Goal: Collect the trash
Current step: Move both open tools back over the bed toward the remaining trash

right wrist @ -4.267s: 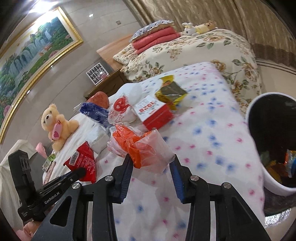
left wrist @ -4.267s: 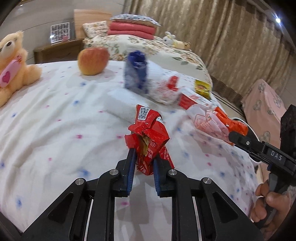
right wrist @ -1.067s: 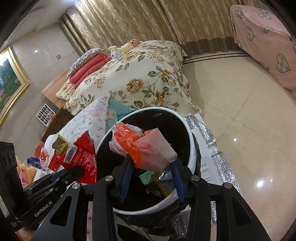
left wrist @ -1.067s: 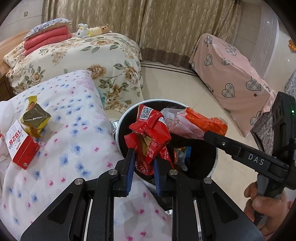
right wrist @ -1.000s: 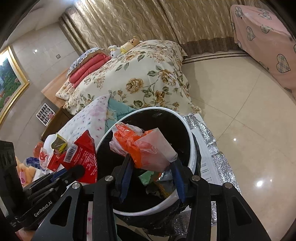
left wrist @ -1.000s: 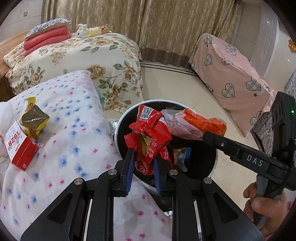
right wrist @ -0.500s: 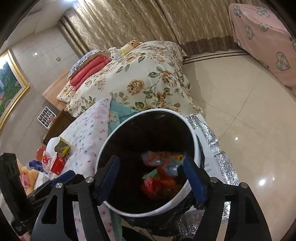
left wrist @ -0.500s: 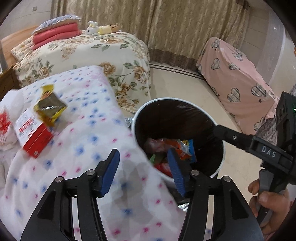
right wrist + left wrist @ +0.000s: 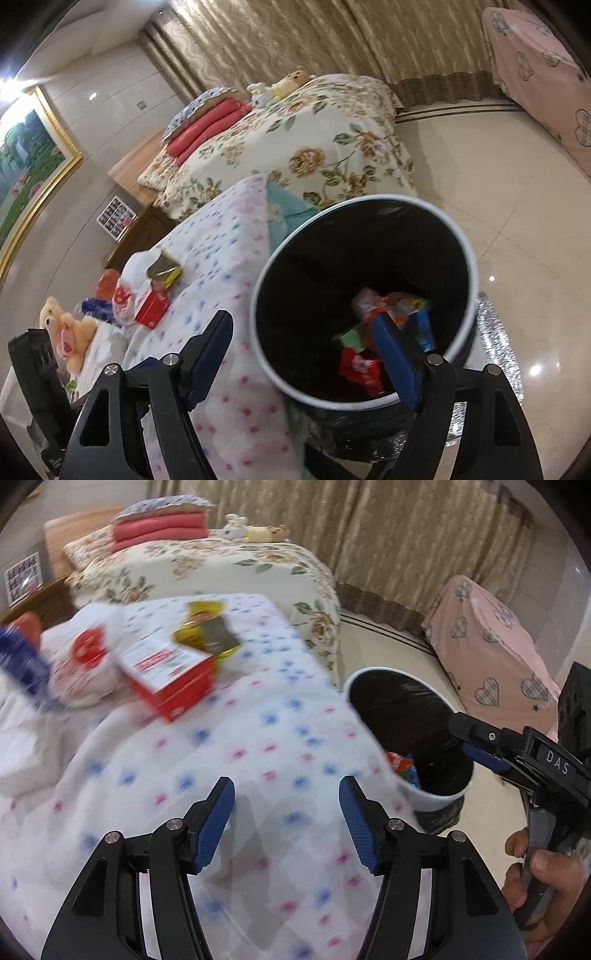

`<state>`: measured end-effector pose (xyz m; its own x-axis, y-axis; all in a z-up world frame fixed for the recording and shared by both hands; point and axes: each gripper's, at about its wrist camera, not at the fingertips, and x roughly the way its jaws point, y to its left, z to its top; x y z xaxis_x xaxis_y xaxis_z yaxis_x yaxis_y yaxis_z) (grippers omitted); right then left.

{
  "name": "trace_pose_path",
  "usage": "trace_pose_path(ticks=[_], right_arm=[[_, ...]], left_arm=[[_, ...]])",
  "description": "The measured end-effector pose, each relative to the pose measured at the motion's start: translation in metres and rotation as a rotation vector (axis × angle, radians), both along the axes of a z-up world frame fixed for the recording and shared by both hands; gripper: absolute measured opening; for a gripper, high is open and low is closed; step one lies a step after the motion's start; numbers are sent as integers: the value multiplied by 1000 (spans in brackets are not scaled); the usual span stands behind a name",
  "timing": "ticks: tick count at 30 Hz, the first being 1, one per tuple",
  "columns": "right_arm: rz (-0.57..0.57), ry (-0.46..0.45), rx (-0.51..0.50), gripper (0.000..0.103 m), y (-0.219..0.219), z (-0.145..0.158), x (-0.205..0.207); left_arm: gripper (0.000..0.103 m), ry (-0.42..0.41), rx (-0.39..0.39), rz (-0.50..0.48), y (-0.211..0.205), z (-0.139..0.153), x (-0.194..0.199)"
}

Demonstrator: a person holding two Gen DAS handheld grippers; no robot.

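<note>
My left gripper [image 9: 286, 812] is open and empty above the dotted bedspread [image 9: 229, 738]. My right gripper [image 9: 303, 339] is open and empty just above the white bin [image 9: 469, 258], which also shows in the left wrist view [image 9: 436, 801]. Wrappers [image 9: 360, 369] lie at the bottom of the bin's black liner. On the bed lie a red and white box [image 9: 168, 675], a gold and black wrapper [image 9: 208, 631], a white bag with red print [image 9: 85, 657] and a blue packet [image 9: 18, 664]. The right gripper shows at the right of the left wrist view [image 9: 476, 738].
A teddy bear [image 9: 66, 328] and an apple [image 9: 107, 282] sit further up the bed. A second bed with a floral cover [image 9: 306, 147] stands behind. A pink heart-print cover [image 9: 491, 657] drapes furniture at the right. Silver foil [image 9: 495, 332] lies under the bin on the tiled floor.
Both grippers opened and dropped the red wrapper and the orange bag into the bin. The left gripper has since swung left, back over the bed.
</note>
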<state>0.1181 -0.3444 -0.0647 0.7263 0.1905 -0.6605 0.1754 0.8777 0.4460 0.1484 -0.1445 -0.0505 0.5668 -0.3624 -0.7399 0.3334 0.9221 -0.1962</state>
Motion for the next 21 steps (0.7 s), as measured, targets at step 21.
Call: trace_pose_path(ticks=[21], right_arm=[[246,9,-23,86,104,-5,18]], left_arm=[[63,10,-30,224,116,-8,-26]])
